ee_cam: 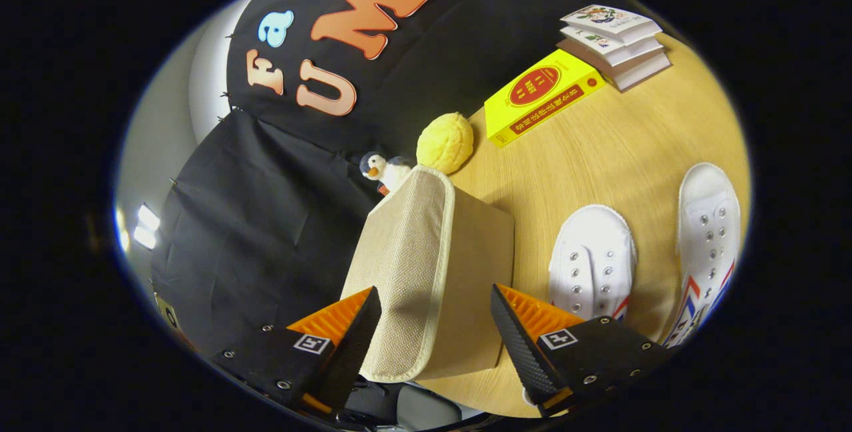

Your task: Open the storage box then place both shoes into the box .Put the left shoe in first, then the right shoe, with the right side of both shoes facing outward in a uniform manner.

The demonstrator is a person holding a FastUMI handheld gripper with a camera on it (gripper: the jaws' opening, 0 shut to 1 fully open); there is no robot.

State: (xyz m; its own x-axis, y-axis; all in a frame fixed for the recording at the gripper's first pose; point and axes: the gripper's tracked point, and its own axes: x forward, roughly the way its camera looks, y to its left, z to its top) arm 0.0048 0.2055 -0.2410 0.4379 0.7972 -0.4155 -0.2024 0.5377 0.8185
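A beige fabric storage box (pixel 480 265) stands on the wooden table (pixel 599 152). Its woven lid (pixel 406 259) with cream trim lies down on the box top. My gripper (pixel 434 295) is open, and the lid's trimmed front edge sits between the two fingers without either one pressing on it. Two white canvas shoes lie side by side on the table just beyond the box. The nearer shoe (pixel 592 259) is beside the box, and the farther shoe (pixel 709 232) shows red and blue stripes on its side.
A yellow plush ball (pixel 444 142) and a small penguin toy (pixel 383 171) sit behind the box against the black cloth wall. Farther back on the table lie a yellow book (pixel 542 96) and a stack of books (pixel 616 42).
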